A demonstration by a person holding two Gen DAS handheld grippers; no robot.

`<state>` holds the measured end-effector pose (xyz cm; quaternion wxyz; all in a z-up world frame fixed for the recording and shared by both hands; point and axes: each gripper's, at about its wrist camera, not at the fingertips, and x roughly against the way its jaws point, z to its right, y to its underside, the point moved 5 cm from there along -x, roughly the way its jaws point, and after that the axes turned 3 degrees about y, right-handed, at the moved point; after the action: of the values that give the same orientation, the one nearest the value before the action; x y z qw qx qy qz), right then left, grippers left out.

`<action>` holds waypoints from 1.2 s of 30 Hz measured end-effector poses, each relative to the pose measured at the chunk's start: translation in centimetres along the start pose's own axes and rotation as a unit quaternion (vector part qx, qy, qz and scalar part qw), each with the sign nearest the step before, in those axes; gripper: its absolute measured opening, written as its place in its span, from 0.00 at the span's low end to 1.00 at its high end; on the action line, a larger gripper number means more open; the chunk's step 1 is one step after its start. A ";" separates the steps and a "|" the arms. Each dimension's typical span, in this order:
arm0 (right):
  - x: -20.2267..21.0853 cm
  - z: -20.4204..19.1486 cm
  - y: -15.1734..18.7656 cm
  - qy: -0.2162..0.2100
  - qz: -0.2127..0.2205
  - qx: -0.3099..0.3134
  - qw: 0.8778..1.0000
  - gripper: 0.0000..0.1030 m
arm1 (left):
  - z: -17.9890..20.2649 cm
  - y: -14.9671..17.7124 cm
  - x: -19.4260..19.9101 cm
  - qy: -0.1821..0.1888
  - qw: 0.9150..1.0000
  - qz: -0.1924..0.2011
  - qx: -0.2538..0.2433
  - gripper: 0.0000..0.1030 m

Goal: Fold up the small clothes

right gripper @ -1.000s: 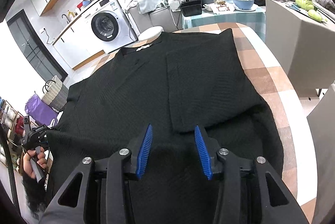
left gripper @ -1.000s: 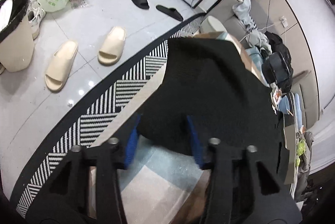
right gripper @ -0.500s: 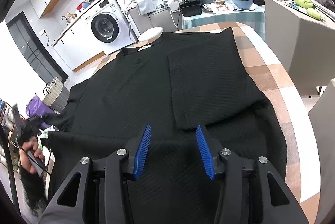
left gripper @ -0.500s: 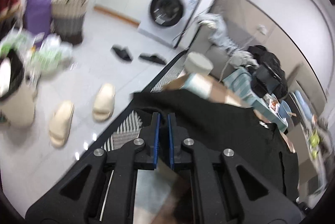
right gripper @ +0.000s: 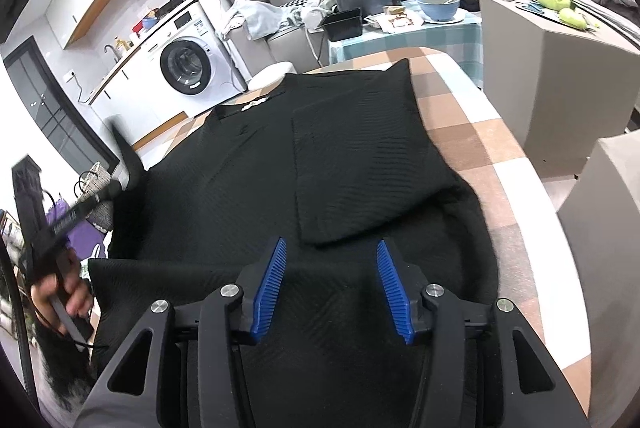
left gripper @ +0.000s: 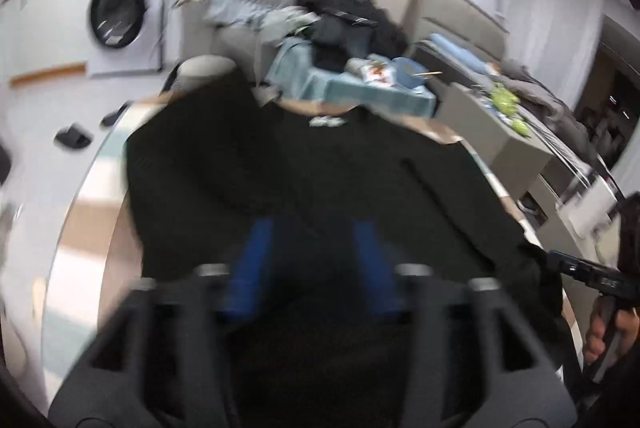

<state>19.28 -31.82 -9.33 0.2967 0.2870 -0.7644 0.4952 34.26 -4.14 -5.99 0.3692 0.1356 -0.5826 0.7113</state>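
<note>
garment: black top [right gripper: 328, 164] lies spread on the checked table [right gripper: 500, 164], its right side folded inward | left gripper [left gripper: 316, 260]: jaws just opening, nothing between them, above the cloth, view blurred | right gripper [right gripper: 330, 284]: jaws apart and widening, empty, over the hem

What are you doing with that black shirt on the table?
A person is folding a black shirt spread on the table, using a gripper in each hand. One side is already folded over the middle. The left gripper has just been opening, with nothing pinched between its fingers. The right gripper is above the near hem, open and holding nothing.
</note>
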 end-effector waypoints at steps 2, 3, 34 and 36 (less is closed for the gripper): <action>0.2 0.3 0.1 0.001 0.000 -0.002 1.000 0.51 | -0.7 0.5 0.4 -0.015 1.000 0.003 0.006 0.62; 0.2 0.4 0.1 0.001 0.000 -0.002 1.000 0.51 | -1.0 0.7 0.6 -0.026 1.000 -0.001 0.005 0.62; 3.9 8.1 8.5 -0.016 -0.036 -0.038 0.999 0.42 | -12.7 19.5 16.7 -0.158 0.983 -0.027 0.090 0.84; 2.9 7.7 8.0 -0.018 -0.047 -0.017 0.999 0.28 | -12.9 19.6 16.0 -0.160 0.982 -0.034 0.093 0.84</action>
<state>10.17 -36.62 -14.41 0.3107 0.3261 -0.7638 0.4623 12.88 12.77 -13.97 0.2805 0.3009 -0.5609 0.7184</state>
